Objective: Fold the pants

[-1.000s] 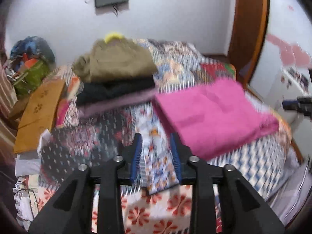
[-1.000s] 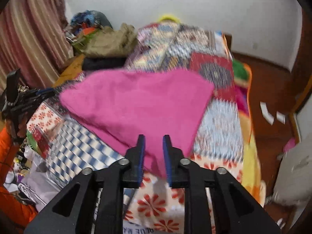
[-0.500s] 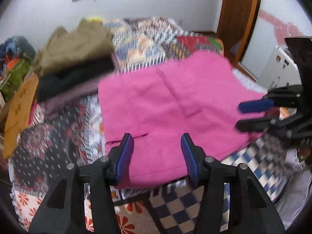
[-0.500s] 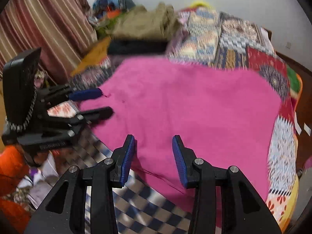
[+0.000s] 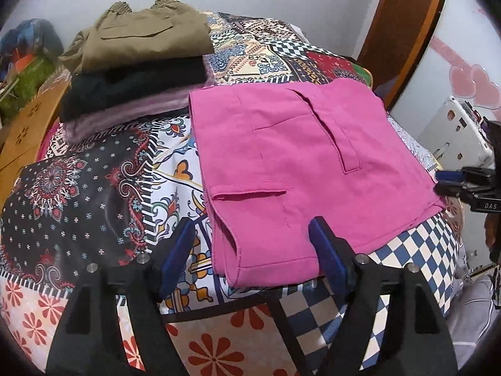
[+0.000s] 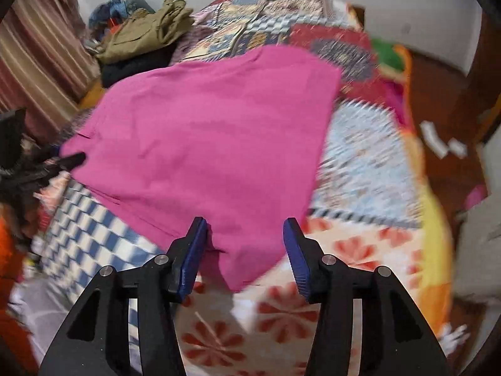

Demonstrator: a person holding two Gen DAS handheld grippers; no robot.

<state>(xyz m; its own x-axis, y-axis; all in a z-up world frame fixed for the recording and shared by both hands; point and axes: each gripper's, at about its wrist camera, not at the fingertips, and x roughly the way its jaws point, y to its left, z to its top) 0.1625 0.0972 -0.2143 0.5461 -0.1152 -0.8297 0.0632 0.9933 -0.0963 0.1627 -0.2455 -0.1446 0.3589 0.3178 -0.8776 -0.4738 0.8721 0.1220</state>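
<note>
My left hand-held gripper (image 5: 250, 244) hangs spread wide and empty at the near edge of the bed, its jaws straddling the closest corner of the pink pants (image 5: 300, 169) without pinching them. My right hand-held gripper (image 6: 244, 244) is spread the same way, holding nothing, poised over the opposite near corner – I judge both are placed to square up or take the folded bundle by its two front corners.

The pants lie flat on the patchwork bedspread (image 5: 94, 188), already folded into a compact, thick rectangle; layered hems show at the near-left corner, and a back pocket flap (image 5: 247, 193) and a long seamed placket face up. The cloth looks smooth, barely creased.

Farther back, just beside the pants' far-left corner, sits a stack of folded clothes (image 5: 137, 62) – olive trousers on top, black and mauve garments under them – likely where this pair belongs.
</note>
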